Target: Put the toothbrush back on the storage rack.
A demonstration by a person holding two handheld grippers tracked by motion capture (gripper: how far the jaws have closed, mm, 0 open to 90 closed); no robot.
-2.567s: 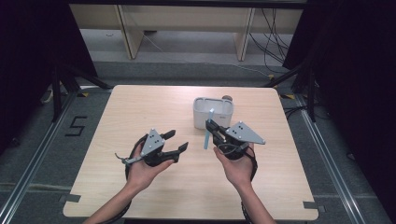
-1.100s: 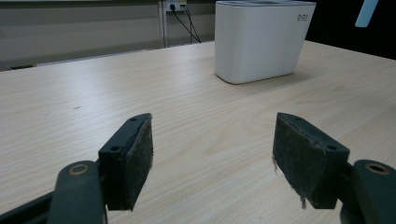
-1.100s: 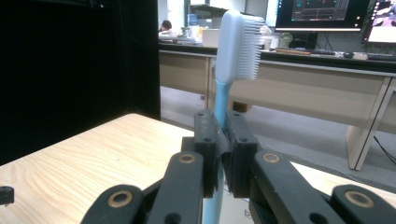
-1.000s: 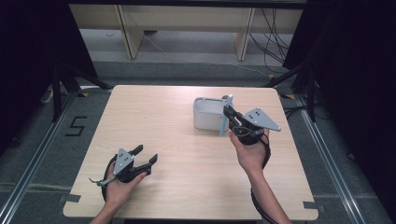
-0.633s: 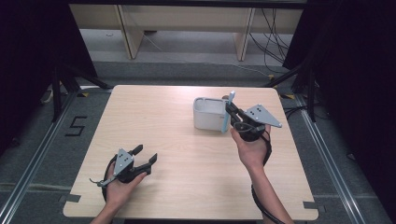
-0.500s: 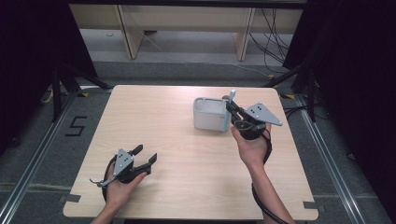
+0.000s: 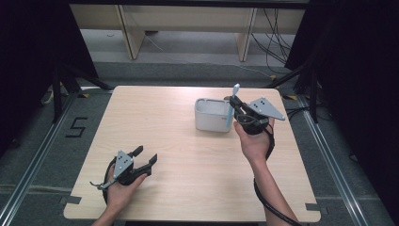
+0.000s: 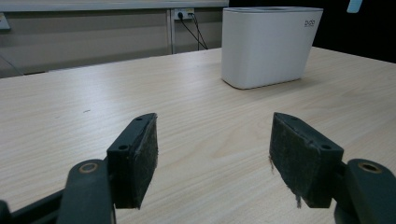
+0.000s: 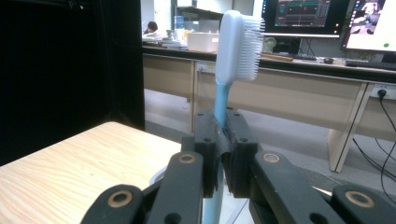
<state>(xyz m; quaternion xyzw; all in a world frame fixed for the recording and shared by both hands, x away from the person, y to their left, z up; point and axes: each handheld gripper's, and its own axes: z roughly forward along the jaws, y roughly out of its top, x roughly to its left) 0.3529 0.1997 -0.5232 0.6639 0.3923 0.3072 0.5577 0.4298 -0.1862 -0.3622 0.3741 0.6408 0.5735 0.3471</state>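
Toothbrush [image 7: 229, 110] now nearer holder [image 7: 211, 115]

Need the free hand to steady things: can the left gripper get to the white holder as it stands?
Probably yes: the left gripper is open and holds nothing, and bare table lies between it and the white holder, which stands well off.

- Pale wooden table top [image 8: 140, 93]: you see it under and ahead of your left gripper's [image 8: 212, 154] jaws.
- Lit computer monitors [image 9: 303, 16] on a long beige desk [image 9: 289, 88]: far beyond your right gripper's [image 9: 223, 144] jaws.
- Black curtain [image 9: 70, 60]: left of those jaws.
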